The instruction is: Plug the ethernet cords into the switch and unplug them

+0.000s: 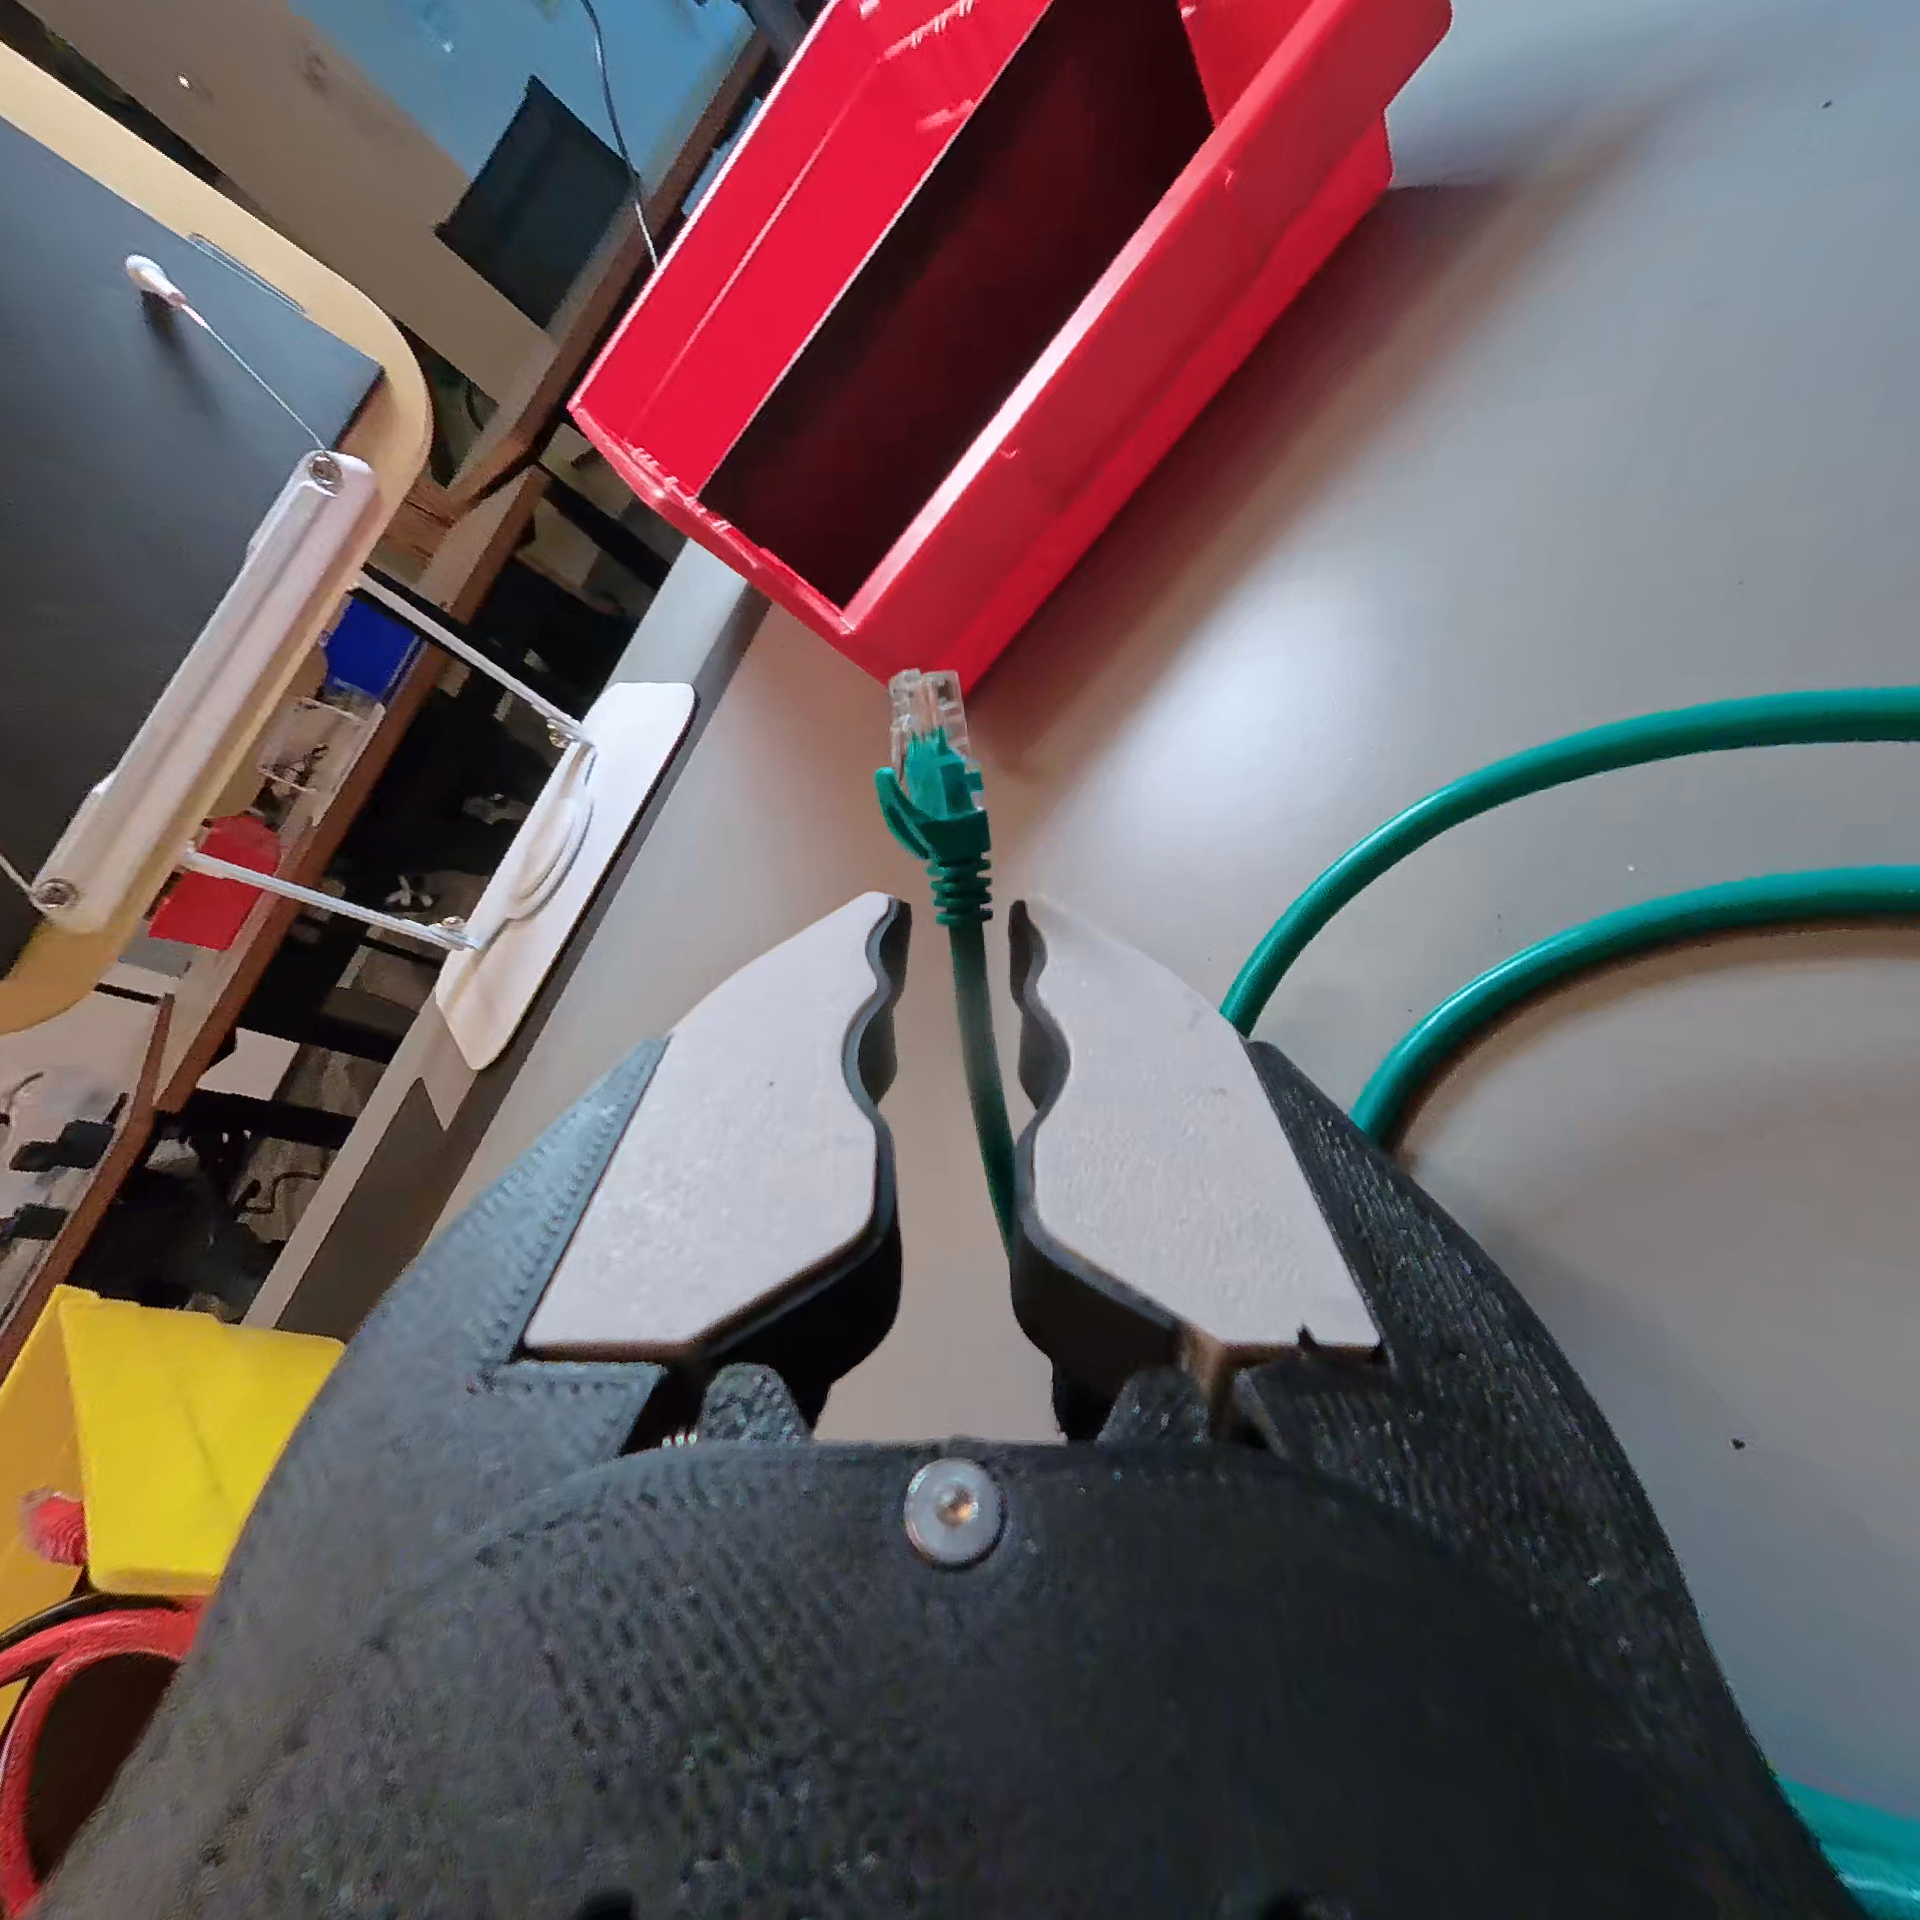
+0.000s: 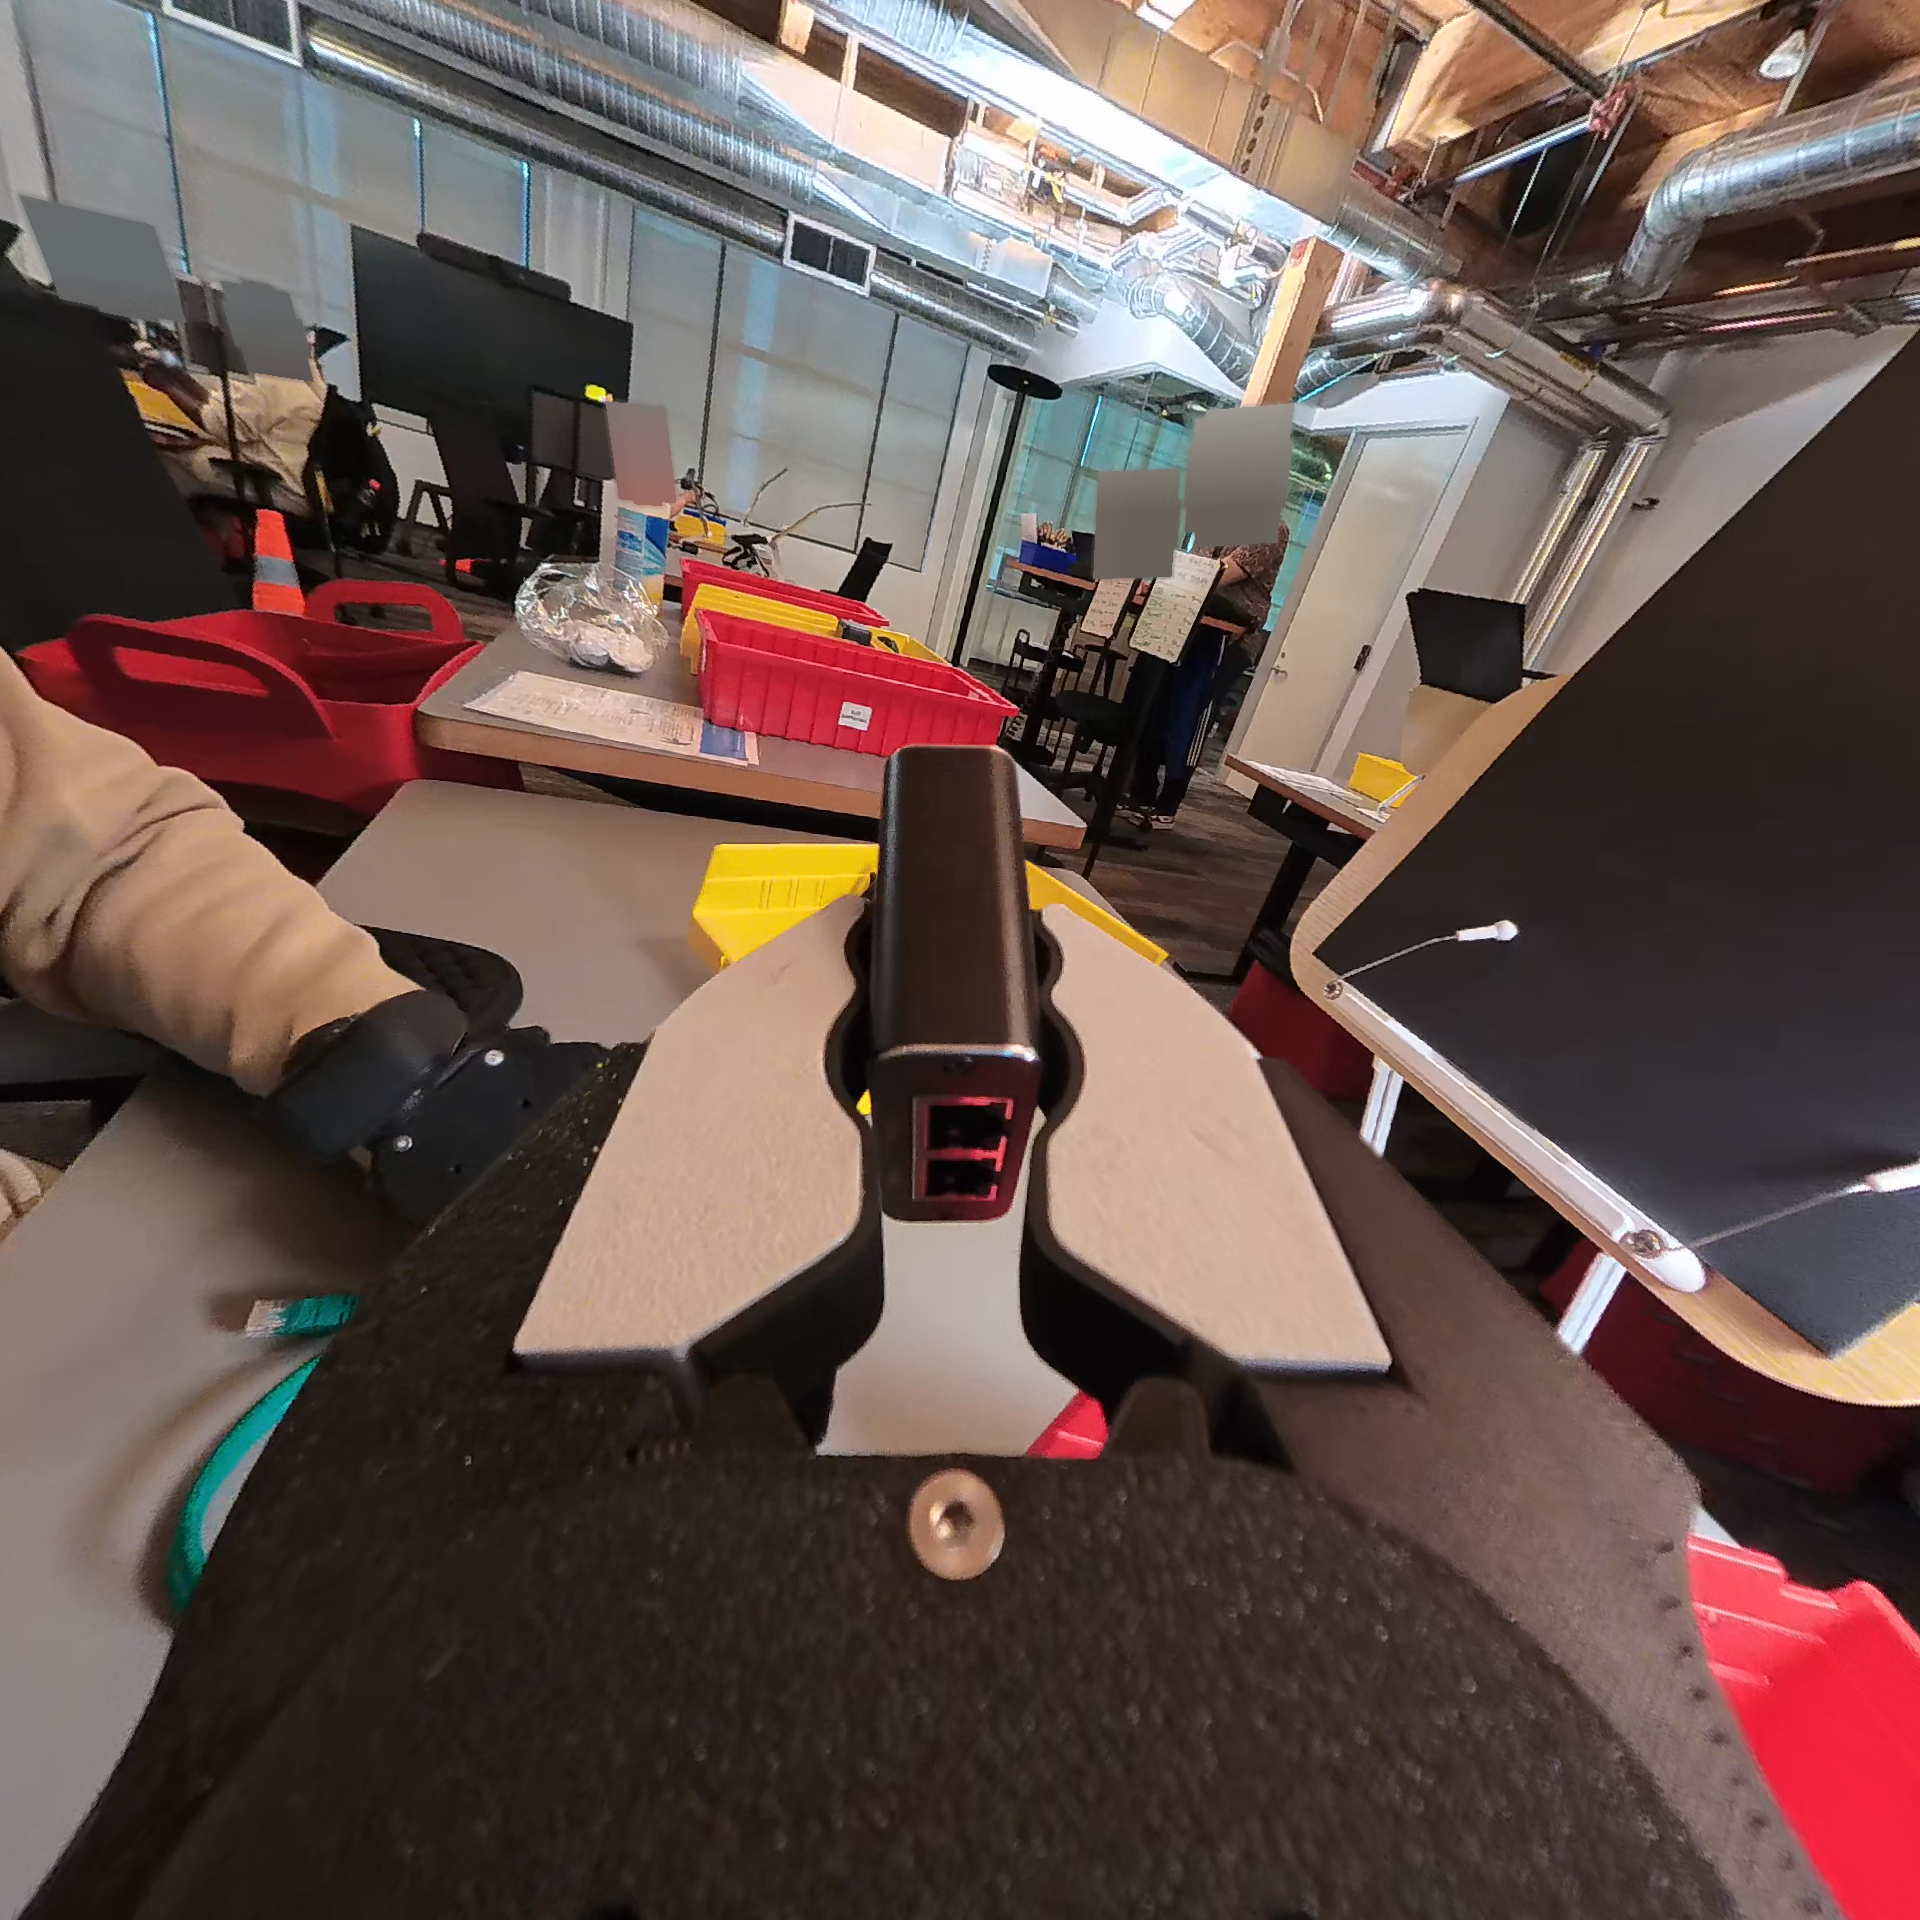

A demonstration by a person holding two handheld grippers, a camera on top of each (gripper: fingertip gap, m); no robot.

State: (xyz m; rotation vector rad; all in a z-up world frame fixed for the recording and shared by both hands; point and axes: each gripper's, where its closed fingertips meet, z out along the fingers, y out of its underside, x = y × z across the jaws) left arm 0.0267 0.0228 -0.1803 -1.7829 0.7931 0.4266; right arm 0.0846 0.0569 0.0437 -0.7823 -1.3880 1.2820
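Observation:
In the left wrist view, a green ethernet cord (image 1: 977, 1039) runs between the fingers of my left gripper (image 1: 956, 914). Its clear plug (image 1: 928, 727) points past the fingertips toward a red bin. The jaws stand apart, wider than the cord, which touches only the right finger. The cord's loops (image 1: 1558, 831) lie on the grey table (image 1: 1558, 468). My right gripper (image 2: 954, 914) is shut on a black switch (image 2: 951, 935), held above the table. Its two red-rimmed ports (image 2: 961, 1148) face the camera and are empty. Another green plug (image 2: 301, 1314) shows blurred at the left.
A red bin (image 1: 987, 312) lies on the table beyond the plug. A black board on a white stand (image 1: 156, 468) stands at the table edge and shows in the right wrist view (image 2: 1662, 883). A yellow bin (image 2: 779, 894) sits behind the switch. A person's sleeve (image 2: 156, 904) is at left.

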